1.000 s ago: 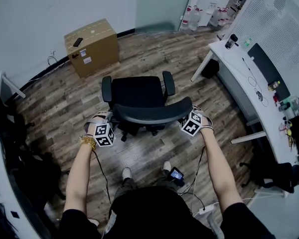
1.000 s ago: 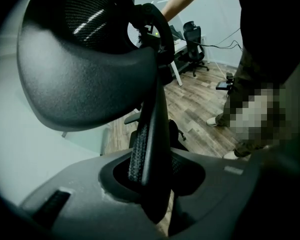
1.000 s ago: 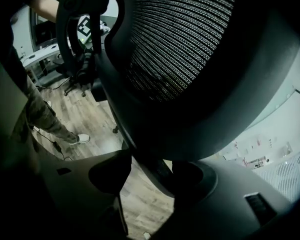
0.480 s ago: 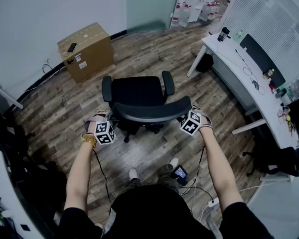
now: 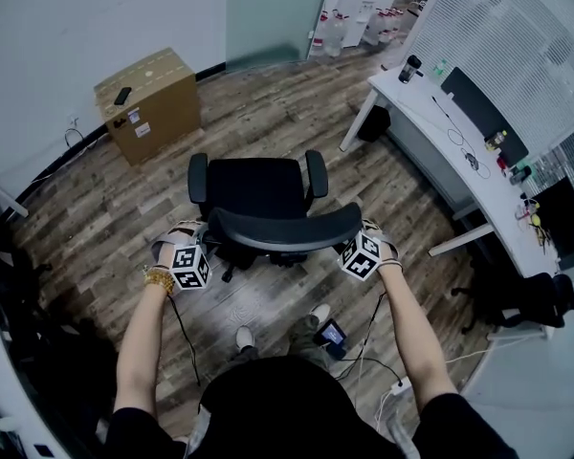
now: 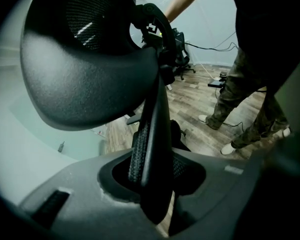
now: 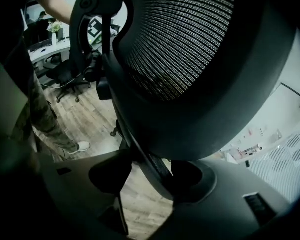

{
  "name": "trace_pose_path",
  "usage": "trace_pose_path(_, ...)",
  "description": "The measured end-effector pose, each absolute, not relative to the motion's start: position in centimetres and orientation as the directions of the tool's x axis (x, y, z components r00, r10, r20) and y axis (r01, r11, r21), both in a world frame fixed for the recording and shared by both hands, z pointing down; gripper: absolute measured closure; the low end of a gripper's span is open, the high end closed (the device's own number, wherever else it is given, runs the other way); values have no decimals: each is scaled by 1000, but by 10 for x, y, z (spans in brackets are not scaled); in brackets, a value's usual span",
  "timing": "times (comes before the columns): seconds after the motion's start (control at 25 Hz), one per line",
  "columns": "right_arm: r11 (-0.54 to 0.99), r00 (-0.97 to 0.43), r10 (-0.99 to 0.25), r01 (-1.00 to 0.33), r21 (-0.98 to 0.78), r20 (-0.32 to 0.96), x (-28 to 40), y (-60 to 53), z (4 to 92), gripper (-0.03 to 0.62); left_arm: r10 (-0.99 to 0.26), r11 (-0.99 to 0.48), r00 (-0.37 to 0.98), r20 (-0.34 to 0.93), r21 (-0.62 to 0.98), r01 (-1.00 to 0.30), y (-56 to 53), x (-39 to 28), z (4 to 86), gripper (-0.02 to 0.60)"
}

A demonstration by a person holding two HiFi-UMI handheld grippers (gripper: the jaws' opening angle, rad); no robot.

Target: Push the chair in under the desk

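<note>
Office chair in black, with a mesh back and two armrests, is seen out on the wood-plank floor, its seat turned away from the person and well apart from the long white desk at the right. Its curved backrest is gripped at both ends: the left gripper is closed narrowly on the thin left rim, which fills the gap between its jaws, and the right gripper is clamped wider across the right rim. A brown cardboard box is seen by the wall beyond the chair.
</note>
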State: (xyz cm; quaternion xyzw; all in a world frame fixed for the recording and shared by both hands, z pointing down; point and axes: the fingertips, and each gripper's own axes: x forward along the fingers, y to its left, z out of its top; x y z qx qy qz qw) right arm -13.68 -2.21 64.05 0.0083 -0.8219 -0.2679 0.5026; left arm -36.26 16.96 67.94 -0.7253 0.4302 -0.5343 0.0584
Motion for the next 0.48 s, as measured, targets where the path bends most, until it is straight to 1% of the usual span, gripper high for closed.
trace_pose_path(0.32,874,-459,-323,191,447,828,-82,0,638,344,-715,-649,123,689,-587,-484,175,-319,675,460)
trace_pose_path(0.48,881,-447,-352,139,452,822,-61,17,638,342,-702,-677,159,694,-581,-452,179,-309,676,460)
